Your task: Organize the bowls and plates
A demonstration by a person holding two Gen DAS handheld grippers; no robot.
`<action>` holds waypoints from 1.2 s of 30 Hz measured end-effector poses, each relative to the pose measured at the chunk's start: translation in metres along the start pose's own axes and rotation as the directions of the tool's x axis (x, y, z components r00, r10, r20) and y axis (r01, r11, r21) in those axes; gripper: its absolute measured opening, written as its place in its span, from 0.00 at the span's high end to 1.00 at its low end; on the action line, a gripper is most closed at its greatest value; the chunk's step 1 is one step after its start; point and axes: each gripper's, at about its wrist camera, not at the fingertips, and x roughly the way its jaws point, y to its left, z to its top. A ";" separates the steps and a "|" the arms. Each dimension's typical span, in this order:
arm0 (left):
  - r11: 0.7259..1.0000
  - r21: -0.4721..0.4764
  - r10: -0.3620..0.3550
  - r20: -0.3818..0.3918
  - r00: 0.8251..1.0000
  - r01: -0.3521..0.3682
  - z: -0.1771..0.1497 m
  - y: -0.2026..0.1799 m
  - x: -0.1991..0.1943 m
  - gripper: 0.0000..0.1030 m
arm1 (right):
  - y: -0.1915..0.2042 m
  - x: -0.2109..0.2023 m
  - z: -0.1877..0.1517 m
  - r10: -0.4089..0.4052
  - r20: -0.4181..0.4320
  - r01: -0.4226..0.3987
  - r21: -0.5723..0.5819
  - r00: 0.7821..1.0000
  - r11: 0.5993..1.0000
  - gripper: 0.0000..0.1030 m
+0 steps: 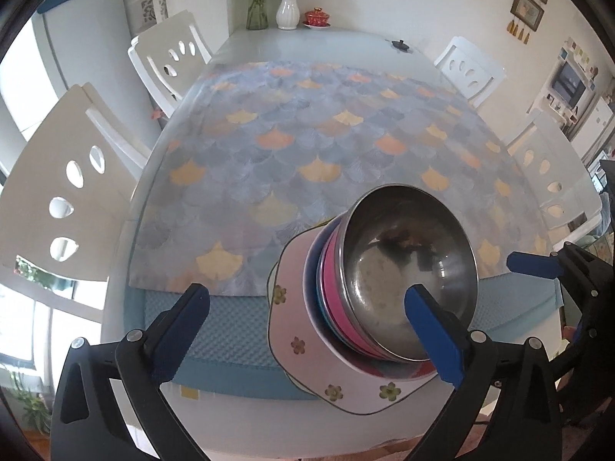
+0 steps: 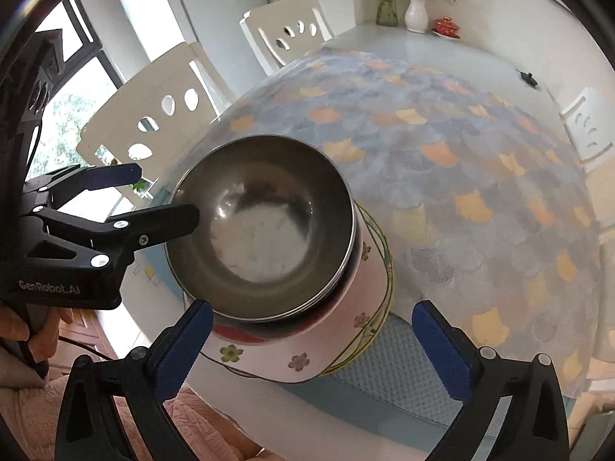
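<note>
A stack stands near the table's front edge: a steel bowl [image 1: 407, 265] on top, a pink bowl [image 1: 338, 303] and a blue bowl [image 1: 313, 288] nested under it, all on a pink flowered plate [image 1: 292, 315]. The steel bowl [image 2: 265, 226] and plate [image 2: 346, 330] also show in the right wrist view. My left gripper [image 1: 307, 315] is open, its right finger over the steel bowl's rim, its left finger off to the left of the stack. My right gripper [image 2: 313, 330] is open and empty, hovering over the plate's near edge. It also shows in the left wrist view [image 1: 538, 265].
The glass table carries a scale-patterned cloth [image 1: 307, 146] and a blue mat [image 1: 230, 326] under the stack. White chairs [image 1: 57, 192] flank both sides. A white vase [image 1: 287, 9], a glass vase [image 1: 256, 4], a red lidded cup [image 1: 317, 18] and a small black lid [image 1: 399, 44] stand at the far end.
</note>
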 end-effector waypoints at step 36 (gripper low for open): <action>0.996 0.085 -0.026 0.058 0.998 0.021 0.005 0.002 -0.004 0.01 | 0.008 0.002 0.005 -0.015 0.054 0.011 0.074 0.998 0.997 0.00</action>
